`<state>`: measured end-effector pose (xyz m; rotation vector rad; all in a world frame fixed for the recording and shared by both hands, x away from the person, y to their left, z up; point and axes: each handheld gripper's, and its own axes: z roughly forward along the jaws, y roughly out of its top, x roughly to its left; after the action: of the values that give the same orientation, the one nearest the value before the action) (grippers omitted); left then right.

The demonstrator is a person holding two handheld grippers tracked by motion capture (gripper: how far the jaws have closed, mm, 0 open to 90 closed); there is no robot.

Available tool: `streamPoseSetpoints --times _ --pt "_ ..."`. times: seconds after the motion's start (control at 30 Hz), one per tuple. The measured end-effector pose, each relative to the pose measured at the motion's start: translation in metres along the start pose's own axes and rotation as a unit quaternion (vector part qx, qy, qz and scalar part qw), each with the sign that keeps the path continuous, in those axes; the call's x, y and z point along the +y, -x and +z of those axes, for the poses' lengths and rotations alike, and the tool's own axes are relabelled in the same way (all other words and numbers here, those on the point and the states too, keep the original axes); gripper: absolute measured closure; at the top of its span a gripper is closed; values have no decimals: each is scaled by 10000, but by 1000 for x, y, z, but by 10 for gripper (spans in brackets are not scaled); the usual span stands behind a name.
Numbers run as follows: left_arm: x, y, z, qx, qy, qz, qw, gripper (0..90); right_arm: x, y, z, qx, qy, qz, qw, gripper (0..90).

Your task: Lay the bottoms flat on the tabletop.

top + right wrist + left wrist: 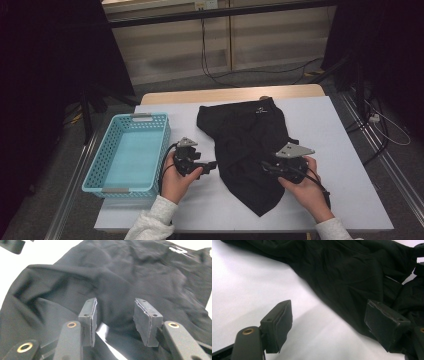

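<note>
From the high view, a black garment (246, 150) lies crumpled on the white tabletop (340, 165), its broad end toward the far edge and its narrow end pointing toward the person. A small white mark sits near the garment's far hem. To the left of it stands a turquoise basket (102, 170) with latticed walls, well apart from the cloth. The left tongs (212, 164) are held in the person's left hand (176, 181) between the basket and the garment, their tips pointing toward the cloth's left edge and just beside it. The right tongs (265, 165), topped by a grey three-cornered plate, sit in the right hand (306, 186) over the garment's right side, tips over the dark fabric.

In the left gripper view, the left tongs (329, 322) stand wide apart with bare white tabletop (242, 290) between the pads. The garment (342, 272) runs across the upper part of the picture, and the right-hand pad lies against or just over its edge; whether it touches cannot be told. Nothing is pinched.

In the right gripper view, the right tongs (115, 320) are partly parted, with a clear gap between the pads. They hover low over the garment (120, 277), whose folds spread ahead. A sliver of white tabletop (106, 336) shows below the gap. The pads press on no cloth.
</note>
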<state>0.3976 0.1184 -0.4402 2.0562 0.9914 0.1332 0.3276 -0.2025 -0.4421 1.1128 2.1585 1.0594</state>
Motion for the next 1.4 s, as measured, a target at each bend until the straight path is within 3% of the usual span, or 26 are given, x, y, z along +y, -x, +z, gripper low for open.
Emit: streamPoseSetpoints --times 0.17,0.37,0.53,0.67,0.73,0.8,0.87,0.93,1.13,1.23,1.3,1.4 --pt "-2 -1 -3 36 4 -16 10000 222 8 -22 13 373 -66 -241 9990 552" --pt "-3 -3 -7 70 35 -45 10000 222 13 -51 25 833 -223 -494 9951 553" --pt "-3 -4 -9 80 59 -60 9999 221 14 -68 27 1081 -300 -594 9919 567" --pt "-3 -4 -9 84 58 -55 9999 221 11 -77 30 1357 -380 -699 9876 579" --pt "-3 -4 -9 63 39 -58 10000 221 8 -81 34 1299 -504 -761 9873 582" --pt "-4 -4 -9 68 35 -51 10000 221 6 -81 37 1393 -447 -670 9870 663" --pt "-3 -4 -9 72 60 -65 9999 221 6 -81 36 1413 -460 -738 9861 800" --pt "-3 -4 -9 73 60 -66 9999 221 6 -79 36 1535 -462 -688 9847 894" --pt "-4 -4 -8 56 46 -79 9999 221 12 -56 23 1388 -154 -307 9897 900" --pt "-4 -4 -8 60 33 -75 9999 221 17 -30 9 1099 165 60 9938 900" --pt "-4 -4 -8 57 50 -93 9999 221 16 -10 0 908 331 360 9947 900" --pt "-4 -3 -8 49 43 -88 9999 221 8 16 -5 548 366 571 9962 900"
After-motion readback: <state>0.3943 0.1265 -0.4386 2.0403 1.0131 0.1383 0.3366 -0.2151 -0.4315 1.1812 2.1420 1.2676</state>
